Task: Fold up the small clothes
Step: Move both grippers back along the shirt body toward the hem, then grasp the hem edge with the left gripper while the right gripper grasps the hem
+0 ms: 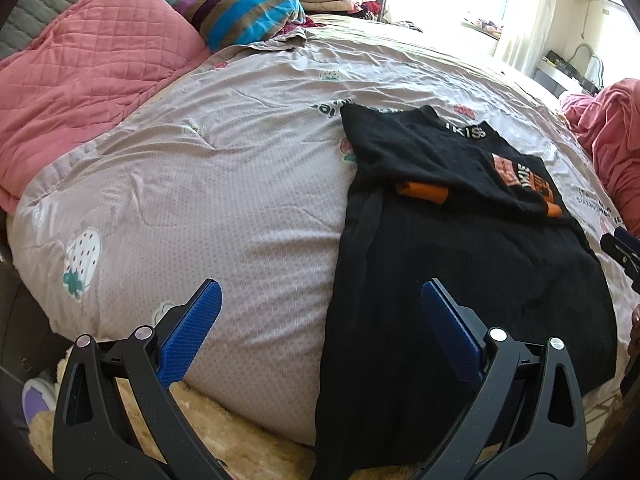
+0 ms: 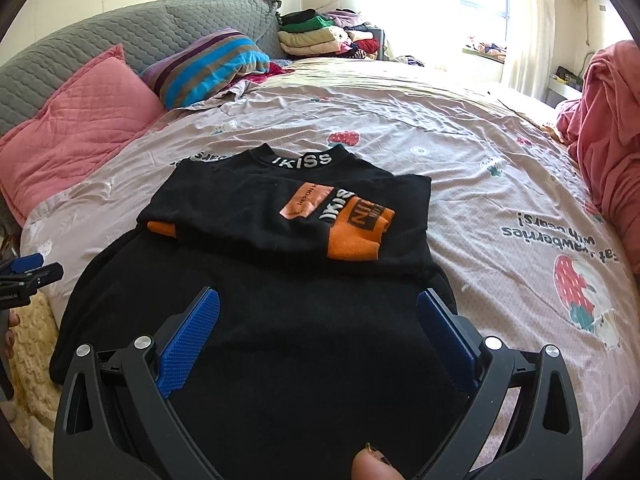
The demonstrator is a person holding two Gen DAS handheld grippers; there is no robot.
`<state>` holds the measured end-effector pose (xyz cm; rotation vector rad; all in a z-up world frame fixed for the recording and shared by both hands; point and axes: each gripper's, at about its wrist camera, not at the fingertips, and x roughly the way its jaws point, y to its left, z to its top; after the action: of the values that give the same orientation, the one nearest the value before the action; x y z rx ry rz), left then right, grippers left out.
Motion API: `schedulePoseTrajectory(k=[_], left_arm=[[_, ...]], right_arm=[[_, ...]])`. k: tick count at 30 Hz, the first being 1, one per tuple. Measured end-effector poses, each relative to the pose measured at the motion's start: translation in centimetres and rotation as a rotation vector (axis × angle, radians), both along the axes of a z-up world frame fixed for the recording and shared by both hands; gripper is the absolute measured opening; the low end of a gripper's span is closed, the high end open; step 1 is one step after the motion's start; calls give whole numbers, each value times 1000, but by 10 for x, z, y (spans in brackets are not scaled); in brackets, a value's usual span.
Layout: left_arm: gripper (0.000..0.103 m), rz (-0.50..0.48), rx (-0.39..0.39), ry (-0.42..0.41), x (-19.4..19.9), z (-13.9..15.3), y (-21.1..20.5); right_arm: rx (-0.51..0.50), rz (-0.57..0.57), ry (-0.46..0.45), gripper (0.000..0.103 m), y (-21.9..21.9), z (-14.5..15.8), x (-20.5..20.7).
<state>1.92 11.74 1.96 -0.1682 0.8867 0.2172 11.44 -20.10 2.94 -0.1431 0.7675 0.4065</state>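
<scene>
We see a black sweater flat on the bed quilt, sleeves folded across; lengthwise folding seemingly remains. Our left gripper and right gripper hover wide open, empty.

Bed: pale pink strawberry-print quilt, wrinkled, fills most of frame.
Centre: black sweater lying flat, sleeves folded across chest, orange cuffs showing.
Upper left: pink quilted pillow; striped pillow beside it.
Right edge: pink blanket, bunched.
</scene>
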Motion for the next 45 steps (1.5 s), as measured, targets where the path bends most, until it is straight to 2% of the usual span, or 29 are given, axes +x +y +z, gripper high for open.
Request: schedulePoseTrajectory(k=[9,13,20,24,25,29,34,36,39,45], left_arm=[[94,-20,-27,27,-12,-10,-7],[94,-23,-75,30,-19,-14,-5],[92,-36,-88,41,-27,-19,-8],[81,-51,-93,52,-32,-19,-9],[73,-54,-98,55,-33,-20,-9],[60,-62,-121,70,-41,-24,-9],[35,-74,-176,102,-48,-37,-8],[29,-85,-201,117,-50,-43,-9],[25,-91,-204,141,-52,-50,-11],[25,-75,-223,165,-56,-59,-9]], right_arm=[[1,6,11,98,-11,-1,-9],[-15,7,9,98,-16,-3,-13],[-13,-2,26,98,-26,-8,-18],[-18,-1,35,98,-27,-9,-21],[-19,0,36,98,-28,-10,-22],[-19,3,36,98,-29,-10,-23],[-16,9,43,98,-30,-11,-27],[-23,12,46,98,-31,-12,-29],[-26,17,56,98,-34,-14,-33],[-36,18,88,98,-47,-19,-42]])
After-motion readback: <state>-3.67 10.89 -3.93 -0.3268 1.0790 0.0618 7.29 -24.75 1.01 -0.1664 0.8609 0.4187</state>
